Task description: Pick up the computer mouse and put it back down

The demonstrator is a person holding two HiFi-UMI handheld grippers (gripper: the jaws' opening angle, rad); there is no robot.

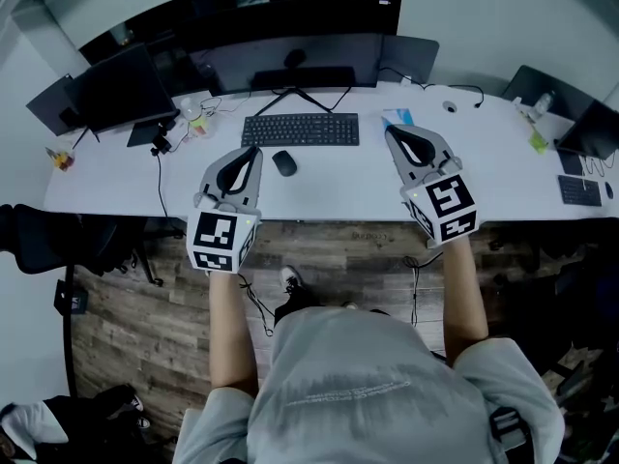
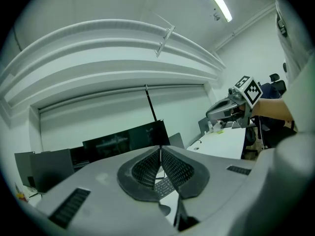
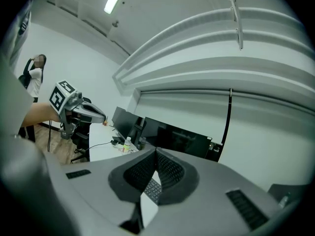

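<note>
Mouse (image 1: 284,163) lies untouched at frame centre, below the keyboard (image 1: 300,129). Left gripper (image 1: 253,151) and right gripper (image 1: 392,131) flank it, jaws closed and empty, apparently staged for pickup.

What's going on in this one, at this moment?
A person at a white desk holds a gripper in each hand. The left gripper and right gripper both have their jaws together, holding nothing. The computer mouse lies on the desk beside the left gripper, near the keyboard. It has not yet been picked up.
</note>
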